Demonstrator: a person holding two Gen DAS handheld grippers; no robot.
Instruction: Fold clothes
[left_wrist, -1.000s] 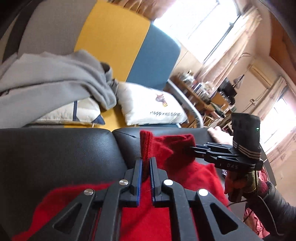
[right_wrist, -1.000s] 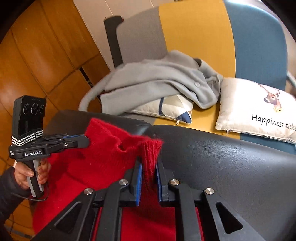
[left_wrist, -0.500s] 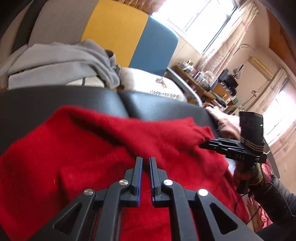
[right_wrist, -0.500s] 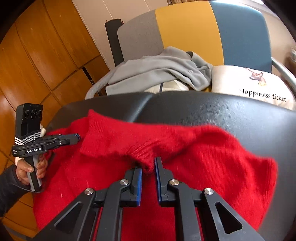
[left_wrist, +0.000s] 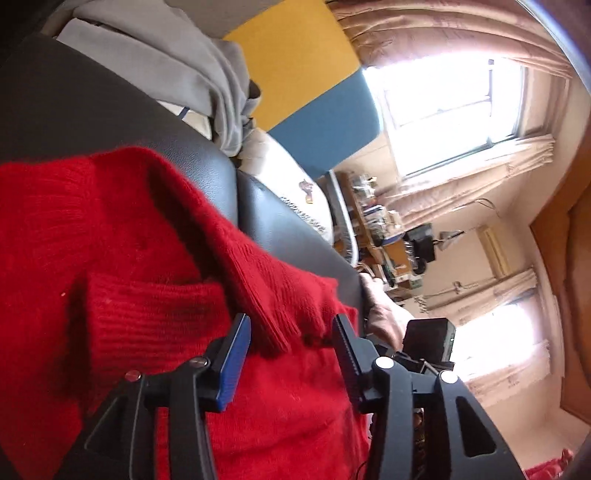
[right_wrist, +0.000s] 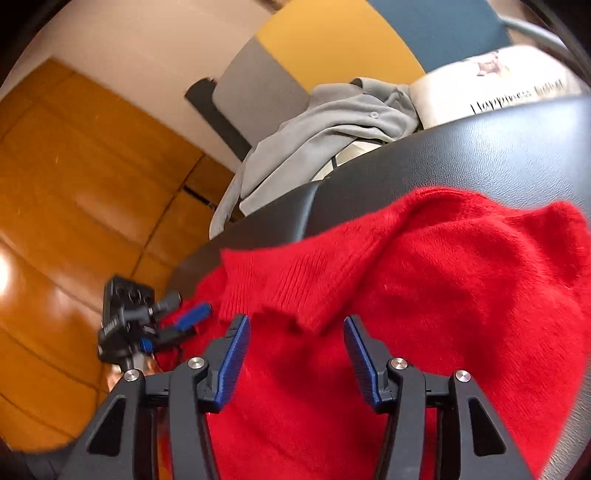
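A red knit sweater (left_wrist: 147, 280) lies folded over on the black leather surface (left_wrist: 92, 110); it also shows in the right wrist view (right_wrist: 424, 277). My left gripper (left_wrist: 291, 343) is open, its fingers on either side of a ribbed red edge without holding it. My right gripper (right_wrist: 295, 339) is open too, just in front of a folded ribbed hem. The left gripper (right_wrist: 184, 321) shows at the left of the right wrist view, open at the sweater's edge. The right gripper's body (left_wrist: 428, 343) shows in the left wrist view.
A grey garment (right_wrist: 332, 125) and a white printed pillow (right_wrist: 498, 85) lie on a grey, yellow and blue chair (right_wrist: 332, 44) behind the black surface (right_wrist: 480, 147). A wooden wall (right_wrist: 74, 221) is at the left. A cluttered desk (left_wrist: 388, 229) and bright windows are at the right.
Both grippers have opened and let go of the red sweater, which has dropped flat onto the black surface. Both cameras have tilted and moved lower toward the cloth.
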